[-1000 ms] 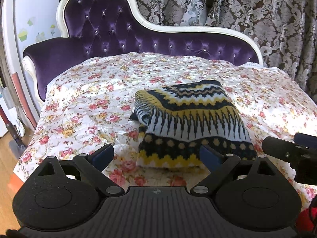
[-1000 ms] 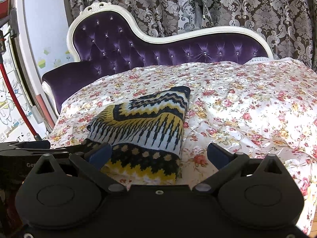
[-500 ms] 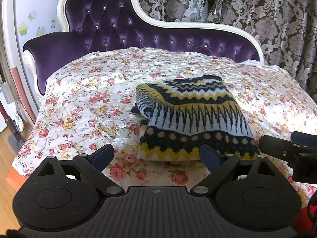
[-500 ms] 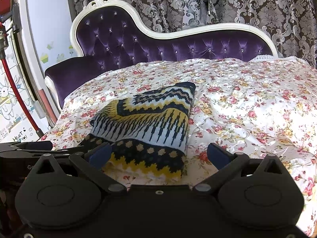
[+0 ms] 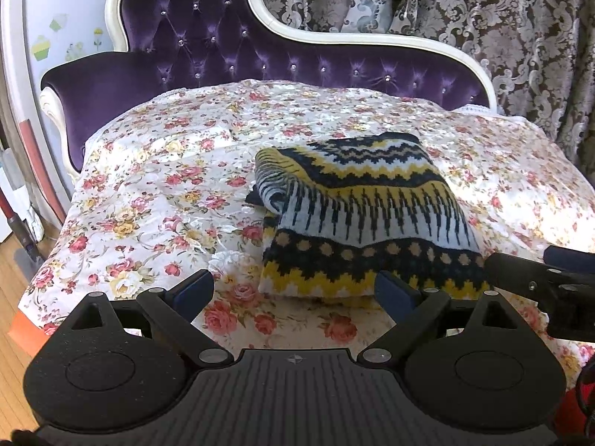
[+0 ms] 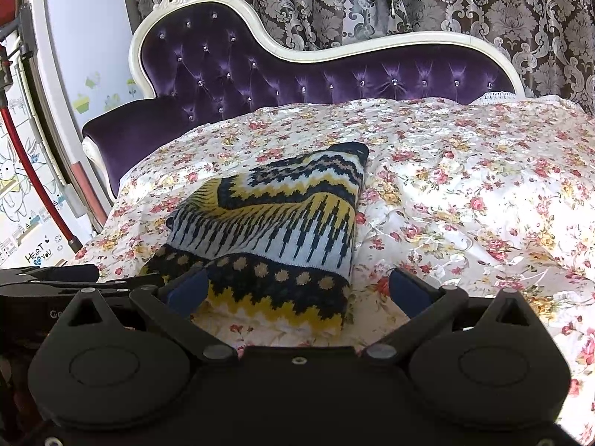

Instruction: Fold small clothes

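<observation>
Sweater: the patterned knit sweater (image 5: 366, 219) lies folded into a compact block on the floral quilt (image 5: 156, 193), roughly mid-quilt and in front of the purple tufted headboard (image 5: 230, 55).
Change: over the last second both views have pulled back and up from the sweater; its folds look the same, so the fold appears finished and the hands are withdrawing.
Axis: long axis runs from the yellow zigzag hem, nearest the cameras, back toward the headboard; one rolled edge bulges on the sweater's left side.
Left gripper (image 5: 293, 291): jaws spread wide, holding nothing, just short of the hem.
Right gripper (image 6: 297, 291): jaws spread, empty, near the hem's right corner.
</observation>
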The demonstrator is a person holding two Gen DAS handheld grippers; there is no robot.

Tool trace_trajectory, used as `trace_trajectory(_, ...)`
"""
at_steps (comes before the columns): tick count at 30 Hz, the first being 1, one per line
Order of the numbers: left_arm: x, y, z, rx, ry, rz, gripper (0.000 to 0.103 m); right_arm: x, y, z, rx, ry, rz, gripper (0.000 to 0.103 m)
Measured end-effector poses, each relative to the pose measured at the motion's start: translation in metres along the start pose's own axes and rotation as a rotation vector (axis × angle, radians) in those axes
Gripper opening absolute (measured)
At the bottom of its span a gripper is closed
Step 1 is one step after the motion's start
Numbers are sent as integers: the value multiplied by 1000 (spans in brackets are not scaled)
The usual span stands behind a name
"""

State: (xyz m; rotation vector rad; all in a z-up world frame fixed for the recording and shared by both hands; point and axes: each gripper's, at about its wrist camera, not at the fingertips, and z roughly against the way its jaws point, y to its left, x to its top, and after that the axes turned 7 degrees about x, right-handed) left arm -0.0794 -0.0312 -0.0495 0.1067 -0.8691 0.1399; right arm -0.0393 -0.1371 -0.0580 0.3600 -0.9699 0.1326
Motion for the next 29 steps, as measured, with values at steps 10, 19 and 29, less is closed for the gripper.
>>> trace_trajectory(10,0,-3,-3,-3,10,-3,94,0,-1,-4,4,10,-3,102)
trace_trajectory(19,-1,-5,-6,-4,15,-5,94,-1,-4,-7,7,23,-13,102)
trace_trajectory(29,-1,-1,-9,-13,16,0,94,-3,-8,-12,17,41,-36,102)
